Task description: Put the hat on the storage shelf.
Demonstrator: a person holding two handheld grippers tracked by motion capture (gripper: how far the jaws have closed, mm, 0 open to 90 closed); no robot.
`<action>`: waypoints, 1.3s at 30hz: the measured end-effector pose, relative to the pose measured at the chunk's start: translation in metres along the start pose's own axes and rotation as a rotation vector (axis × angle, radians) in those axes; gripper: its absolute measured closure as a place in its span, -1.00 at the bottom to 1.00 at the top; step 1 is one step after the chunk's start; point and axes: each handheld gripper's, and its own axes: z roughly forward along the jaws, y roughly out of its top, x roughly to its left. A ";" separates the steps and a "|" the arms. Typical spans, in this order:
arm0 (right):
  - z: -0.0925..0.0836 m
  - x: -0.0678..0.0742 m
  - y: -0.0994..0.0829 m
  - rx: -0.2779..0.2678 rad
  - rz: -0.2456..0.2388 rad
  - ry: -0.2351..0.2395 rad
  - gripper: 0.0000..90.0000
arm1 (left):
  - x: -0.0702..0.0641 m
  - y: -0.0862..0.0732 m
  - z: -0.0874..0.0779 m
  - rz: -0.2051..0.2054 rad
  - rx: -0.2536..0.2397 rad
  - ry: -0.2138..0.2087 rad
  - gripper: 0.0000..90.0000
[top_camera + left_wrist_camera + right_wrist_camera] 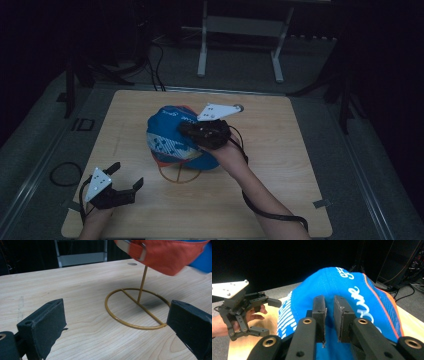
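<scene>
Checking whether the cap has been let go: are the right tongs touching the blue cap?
Cannot tell. In the right gripper view the right tongs hang right over the blue cap with a narrow slit between the jaws, but neither contact nor a gap shows plainly.

Left claw (pixel 126 176) wide open (held low); right claw (pixel 329 315) slightly parted.

Bare table (pixel 280 165) all around; only the cap (pixel 172 137) on its stand (pixel 179 175) blocks passage.

place: lab or studio | cues: dark room, grey carpet (pixel 310 60), cables (pixel 155 65), white frame stand (pixel 240 30)
</scene>
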 end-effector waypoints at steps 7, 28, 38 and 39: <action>-0.003 -0.001 -0.003 -0.008 0.019 0.013 0.70 | 0.000 -0.001 0.001 0.003 0.004 -0.002 -0.94; -0.033 0.005 -0.032 -0.033 -0.016 0.096 -0.47 | -0.002 -0.002 0.002 0.010 -0.009 -0.017 -0.94; -0.038 0.004 -0.056 -0.014 -0.023 0.127 -0.69 | -0.005 -0.003 0.004 0.022 -0.001 -0.032 -0.94; -0.039 0.004 -0.058 -0.010 -0.031 0.118 -0.69 | -0.005 -0.003 0.004 0.022 -0.001 -0.032 -0.94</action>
